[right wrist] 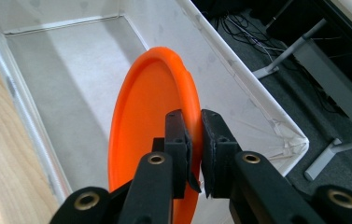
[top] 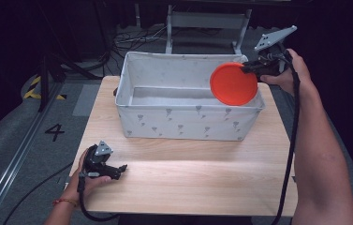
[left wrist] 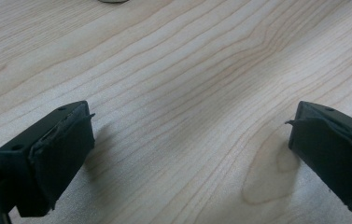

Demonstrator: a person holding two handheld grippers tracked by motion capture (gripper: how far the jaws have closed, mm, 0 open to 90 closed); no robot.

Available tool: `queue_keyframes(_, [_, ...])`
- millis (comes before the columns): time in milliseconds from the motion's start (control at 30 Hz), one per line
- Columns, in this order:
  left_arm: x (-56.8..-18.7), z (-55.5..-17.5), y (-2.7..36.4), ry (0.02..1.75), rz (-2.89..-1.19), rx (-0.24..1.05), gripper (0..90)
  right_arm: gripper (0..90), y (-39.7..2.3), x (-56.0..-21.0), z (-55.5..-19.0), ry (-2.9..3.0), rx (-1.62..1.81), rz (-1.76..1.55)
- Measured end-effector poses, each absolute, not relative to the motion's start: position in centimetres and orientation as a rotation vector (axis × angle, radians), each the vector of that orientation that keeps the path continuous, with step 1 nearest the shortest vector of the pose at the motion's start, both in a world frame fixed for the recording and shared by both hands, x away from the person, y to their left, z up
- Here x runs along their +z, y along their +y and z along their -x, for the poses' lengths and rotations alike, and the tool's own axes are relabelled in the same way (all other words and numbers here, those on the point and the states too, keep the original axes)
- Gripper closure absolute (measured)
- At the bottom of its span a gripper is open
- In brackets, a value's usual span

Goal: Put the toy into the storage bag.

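An orange plate (top: 233, 84) hangs on edge over the right end of the white fabric bin (top: 183, 122). My right gripper (top: 250, 69) is shut on the plate's rim, and in the right gripper view the plate (right wrist: 150, 126) stands nearly vertical above the bin's pale floor (right wrist: 61, 79), pinched between the two black jaws of the right gripper (right wrist: 196, 135). My left gripper (top: 120, 168) rests low on the wooden table (top: 188, 178) near its front left corner. In the left gripper view the left gripper (left wrist: 190, 144) is open over bare wood, nothing between its jaws.
The bin takes up the far half of the table and looks empty inside. Beyond the table are cables (top: 132, 40) and a metal frame (top: 207, 23) on a dark floor. A floor marking "4" (top: 55, 132) lies to the left.
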State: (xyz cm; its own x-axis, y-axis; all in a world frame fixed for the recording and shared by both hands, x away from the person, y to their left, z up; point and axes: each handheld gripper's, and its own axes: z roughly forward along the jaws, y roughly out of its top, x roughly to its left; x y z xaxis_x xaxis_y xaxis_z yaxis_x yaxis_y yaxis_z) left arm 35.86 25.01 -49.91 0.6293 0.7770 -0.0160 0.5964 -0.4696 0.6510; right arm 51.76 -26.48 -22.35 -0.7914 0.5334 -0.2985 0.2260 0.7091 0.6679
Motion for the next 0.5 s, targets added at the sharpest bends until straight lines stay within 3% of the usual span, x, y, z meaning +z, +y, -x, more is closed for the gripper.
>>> queue_keyframes(500, [-49.9,-35.8,25.0,1.072,-2.224,0.376,0.5,82.1,-26.1,-25.5,-51.6,2.537,0.828,-0.48])
